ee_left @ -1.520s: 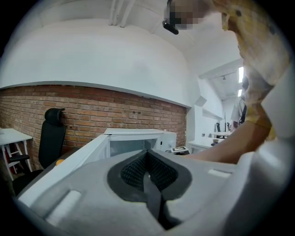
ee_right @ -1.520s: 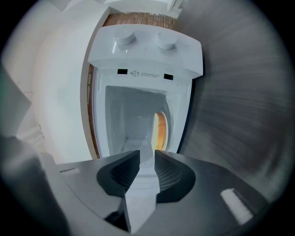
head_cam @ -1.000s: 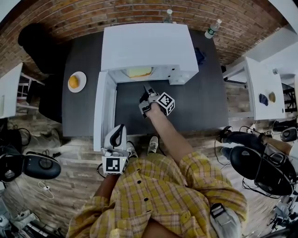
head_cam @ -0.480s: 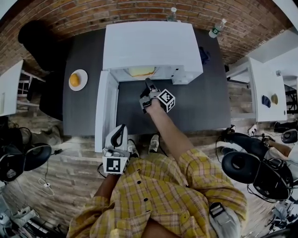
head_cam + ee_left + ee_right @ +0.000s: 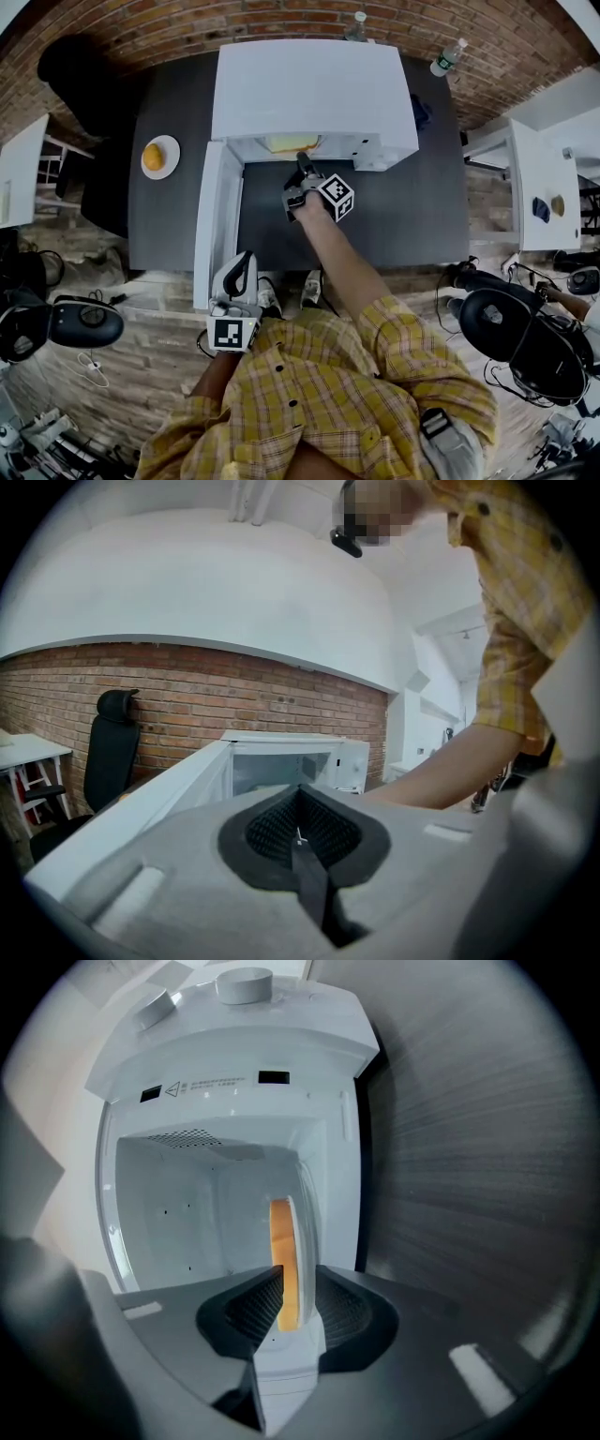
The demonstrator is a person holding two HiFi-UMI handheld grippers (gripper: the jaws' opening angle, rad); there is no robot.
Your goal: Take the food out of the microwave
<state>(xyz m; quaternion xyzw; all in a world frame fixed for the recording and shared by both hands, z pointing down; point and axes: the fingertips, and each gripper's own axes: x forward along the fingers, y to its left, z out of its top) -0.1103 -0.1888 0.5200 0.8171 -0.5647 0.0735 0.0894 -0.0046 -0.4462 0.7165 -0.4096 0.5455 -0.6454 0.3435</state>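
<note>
So the right gripper has pushed in a bit further over the last second and its tips are now right at the mouth of the microwave. The door is swung wide open to the left.

Its jaws have just been closing from wide open. In the right gripper view they sit on the rim of the plate, one pad on each side, and they look snug against it. The food, a yellow-orange slab, is on that plate and not yet out of the oven cavity.

The left gripper has its jaws shut on nothing. It hangs low by the person's waist, near the door's outer edge.

My read is that the grab is basically made. What's left is sliding the plate straight out onto the dark counter without tipping it.
</note>
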